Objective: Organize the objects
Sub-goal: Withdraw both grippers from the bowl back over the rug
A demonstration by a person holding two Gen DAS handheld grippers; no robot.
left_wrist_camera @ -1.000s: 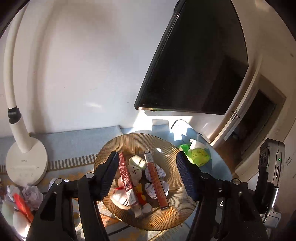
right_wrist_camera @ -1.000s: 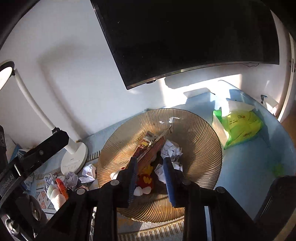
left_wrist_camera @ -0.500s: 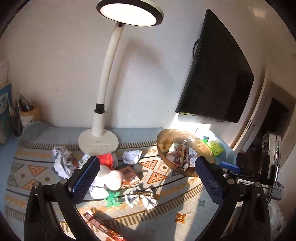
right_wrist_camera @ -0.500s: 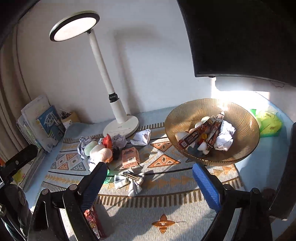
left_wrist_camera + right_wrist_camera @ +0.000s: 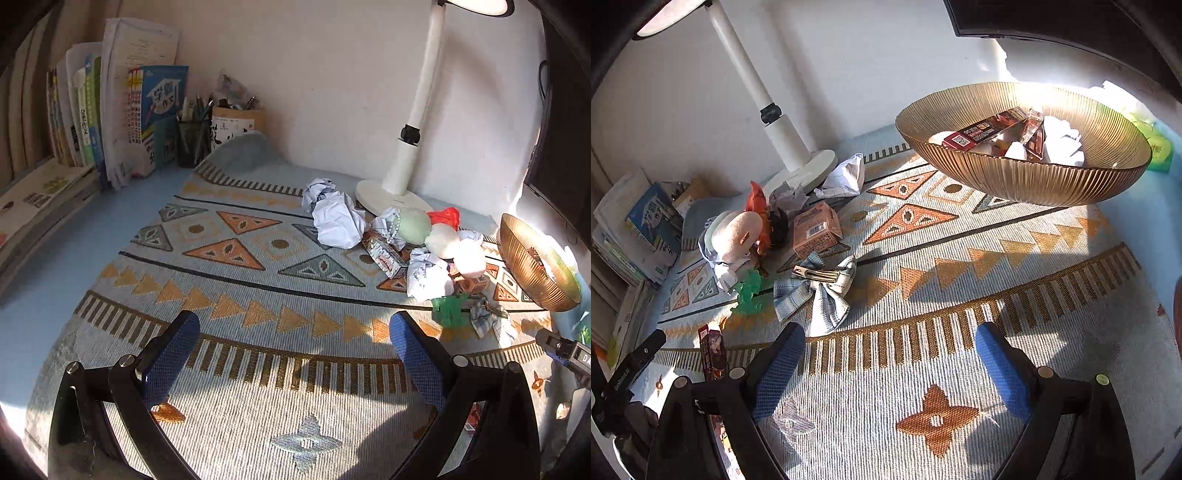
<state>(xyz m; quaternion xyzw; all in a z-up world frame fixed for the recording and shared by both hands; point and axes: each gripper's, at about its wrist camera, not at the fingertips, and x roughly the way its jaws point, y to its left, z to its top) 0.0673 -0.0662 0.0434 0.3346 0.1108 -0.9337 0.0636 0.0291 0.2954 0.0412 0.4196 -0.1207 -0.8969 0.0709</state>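
In the left wrist view, the left gripper (image 5: 293,341) fills the bottom of the frame, its blue-padded fingers (image 5: 173,354) spread wide with only the patterned mat (image 5: 229,258) between them; nothing is grasped. Its spread settled about half a second ago. Beyond the fingers, right of centre, a heap of clutter lies on the mat: crumpled paper (image 5: 334,218), a small printed carton (image 5: 384,253), a pale green plush ball (image 5: 413,225) touching a cream one (image 5: 445,236), a red wrapper (image 5: 445,216) and a green plastic piece (image 5: 448,310). The amber ribbed bowl (image 5: 528,266) sits at the right edge. Behind the heap stands the white desk lamp (image 5: 406,158). In the upper left, books (image 5: 147,118) lean against the wall beside a pen holder (image 5: 192,136).

In the right wrist view, the right gripper (image 5: 890,354) also occupies the bottom, fingers (image 5: 779,369) released and wide apart over bare mat (image 5: 960,295); these too opened within the last second and now stand steady. Just beyond the left finger lies a plaid bow hair clip (image 5: 820,284), with a dark red stick pack (image 5: 711,350) at lower left, near the tip of the other gripper. Farther left sit a green plastic piece (image 5: 750,291), a peach plush toy (image 5: 737,232), an orange box (image 5: 816,229) and crumpled paper (image 5: 847,175). In the upper right, the amber bowl (image 5: 1015,173) holds red stick packs (image 5: 982,134) and crumpled paper (image 5: 1063,142). The lamp's base (image 5: 805,166) rests on the worktop, upper left of centre.
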